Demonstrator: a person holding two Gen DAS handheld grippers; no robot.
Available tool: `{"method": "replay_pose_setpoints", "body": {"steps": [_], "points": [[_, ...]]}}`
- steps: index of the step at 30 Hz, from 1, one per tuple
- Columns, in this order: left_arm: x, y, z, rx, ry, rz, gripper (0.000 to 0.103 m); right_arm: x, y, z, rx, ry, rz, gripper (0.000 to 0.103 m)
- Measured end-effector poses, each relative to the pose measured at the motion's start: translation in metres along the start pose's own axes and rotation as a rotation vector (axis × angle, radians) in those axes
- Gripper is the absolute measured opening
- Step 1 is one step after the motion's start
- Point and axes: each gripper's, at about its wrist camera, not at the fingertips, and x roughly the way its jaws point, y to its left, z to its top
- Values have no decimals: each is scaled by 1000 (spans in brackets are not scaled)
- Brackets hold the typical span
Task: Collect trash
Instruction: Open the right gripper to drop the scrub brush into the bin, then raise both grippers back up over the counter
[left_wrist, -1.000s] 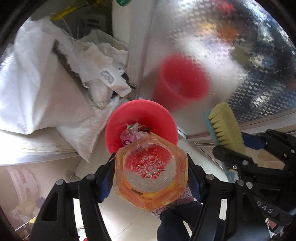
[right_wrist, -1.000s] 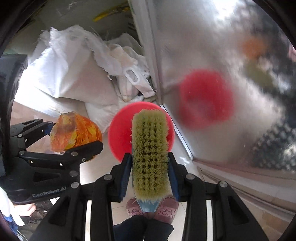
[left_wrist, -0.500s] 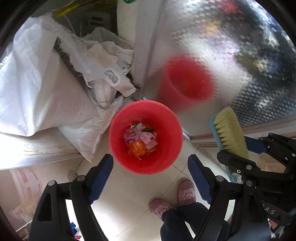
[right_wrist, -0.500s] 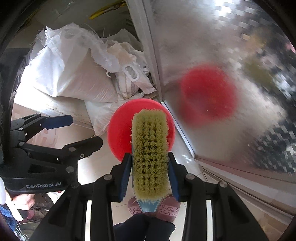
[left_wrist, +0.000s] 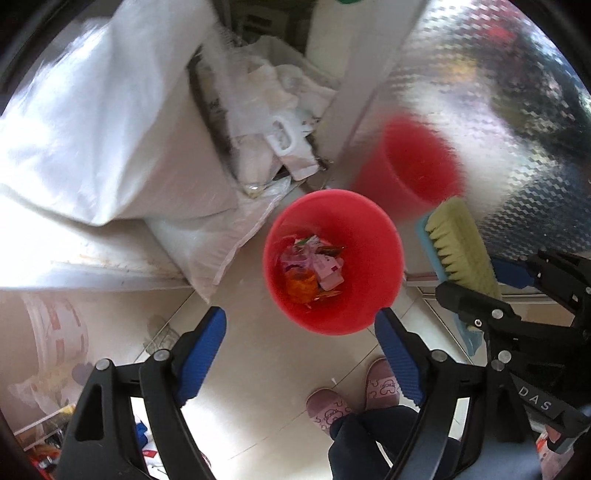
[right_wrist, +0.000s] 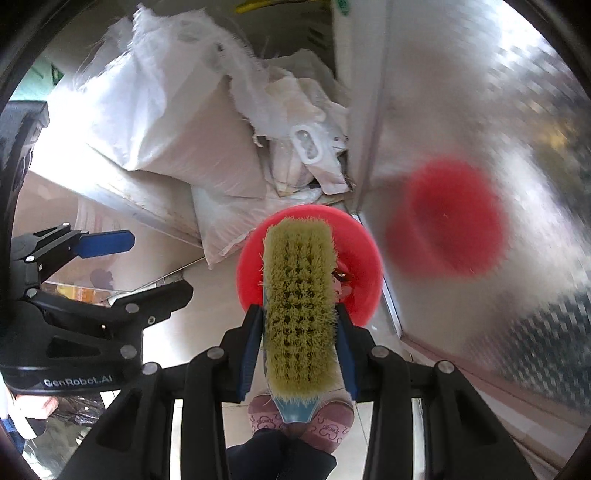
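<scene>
Right gripper (right_wrist: 299, 354), pointing steeply down, blue pads clamped on scrub brush (right_wrist: 300, 314), yellow-green bristles up, light blue back. Red bin (right_wrist: 364, 271) on pale tiled floor beyond, partly hidden by brush. White woven sacks (right_wrist: 166, 122) heaped far left. Embossed metal panel (right_wrist: 498, 110) at right, bearing blurred red reflection. Left gripper (right_wrist: 122, 266) at left, jaws apart, empty. Pink slippers (right_wrist: 328, 424) near bottom edge.

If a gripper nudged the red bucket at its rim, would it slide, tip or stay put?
The red bucket looks like thin plastic holding only a few wrappers, so it is probably light and would likely slide on the smooth tiled floor. It flares wider toward the rim, so a push up there might tip it instead.
</scene>
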Motion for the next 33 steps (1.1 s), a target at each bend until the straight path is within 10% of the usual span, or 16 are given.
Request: {"method": "replay_pose_setpoints", "body": {"steps": [19, 33], "points": [[-18, 16, -13, -79, -10, -2, 81, 1, 13, 3, -78, 26, -35, 45], [-163, -16, -22, -35, -115, 28, 81, -126, 33, 1, -74, -70, -45, 45]]}}
